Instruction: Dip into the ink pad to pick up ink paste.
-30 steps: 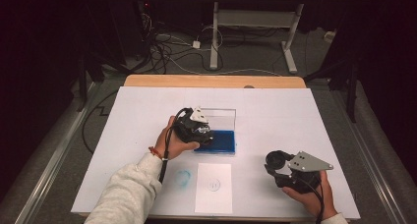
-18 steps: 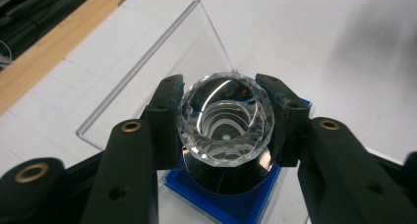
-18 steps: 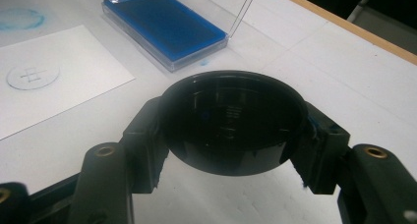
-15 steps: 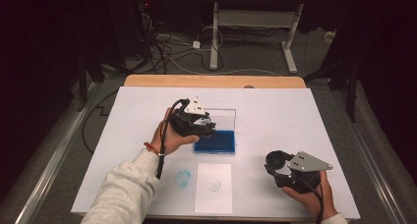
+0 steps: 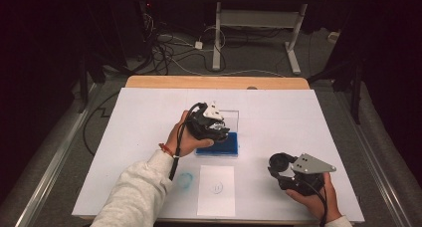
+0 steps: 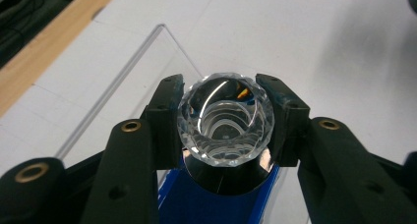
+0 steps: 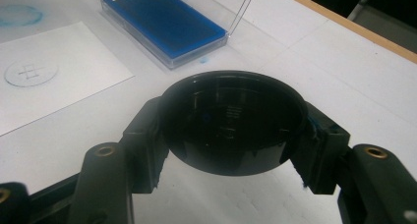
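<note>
The left gripper (image 6: 223,130) has its jaws pinching a faceted clear-handled stamp (image 6: 225,120) from both sides; just below the jaws lies the blue ink pad (image 6: 196,204) in its open clear case. The right gripper (image 7: 231,135) has its jaws clamped on a round black cap (image 7: 231,121), with the white paper (image 7: 49,76) and the desk (image 7: 344,62) beyond.

A lab: white-covered table (image 5: 149,112), floor cables (image 5: 164,43), dark surroundings.
</note>
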Tool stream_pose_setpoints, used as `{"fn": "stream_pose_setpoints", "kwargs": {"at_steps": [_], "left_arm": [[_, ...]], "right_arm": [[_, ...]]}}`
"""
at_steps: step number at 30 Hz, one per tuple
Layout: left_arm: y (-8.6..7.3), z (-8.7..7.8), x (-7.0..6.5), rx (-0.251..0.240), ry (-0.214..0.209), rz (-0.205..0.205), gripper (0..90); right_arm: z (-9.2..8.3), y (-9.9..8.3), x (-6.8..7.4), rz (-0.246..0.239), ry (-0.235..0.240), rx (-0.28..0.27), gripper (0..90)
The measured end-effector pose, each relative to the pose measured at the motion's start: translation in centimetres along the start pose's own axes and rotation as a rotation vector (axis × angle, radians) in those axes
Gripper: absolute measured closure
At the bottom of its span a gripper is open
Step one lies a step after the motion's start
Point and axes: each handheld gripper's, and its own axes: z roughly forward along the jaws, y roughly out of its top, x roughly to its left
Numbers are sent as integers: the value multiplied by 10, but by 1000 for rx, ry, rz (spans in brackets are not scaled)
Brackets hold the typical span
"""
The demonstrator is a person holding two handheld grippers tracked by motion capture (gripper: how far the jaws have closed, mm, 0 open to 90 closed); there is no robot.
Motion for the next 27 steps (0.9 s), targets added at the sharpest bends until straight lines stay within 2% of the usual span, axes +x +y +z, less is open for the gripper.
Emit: {"fn": "stream_pose_setpoints", "kwargs": {"at_steps": [6, 8, 13, 15, 17, 27], "left_arm": [[-8, 22, -1, 37, -10, -10, 546], [-10, 25, 0, 47, 7, -11, 546], [-15, 30, -1, 55, -11, -17, 546], [-16, 32, -1, 63, -3, -17, 546], [-18, 34, 0, 60, 4, -21, 546], [-24, 35, 2, 30, -15, -50, 546]], "right_arm": [[0, 0, 1, -5, 2, 4, 385], [0, 0, 0, -6, 2, 4, 385], [1, -1, 0, -3, 4, 5, 385], [1, -1, 0, -6, 1, 8, 385], [1, -1, 1, -8, 2, 9, 385], [2, -1, 1, -12, 4, 11, 385]]}}
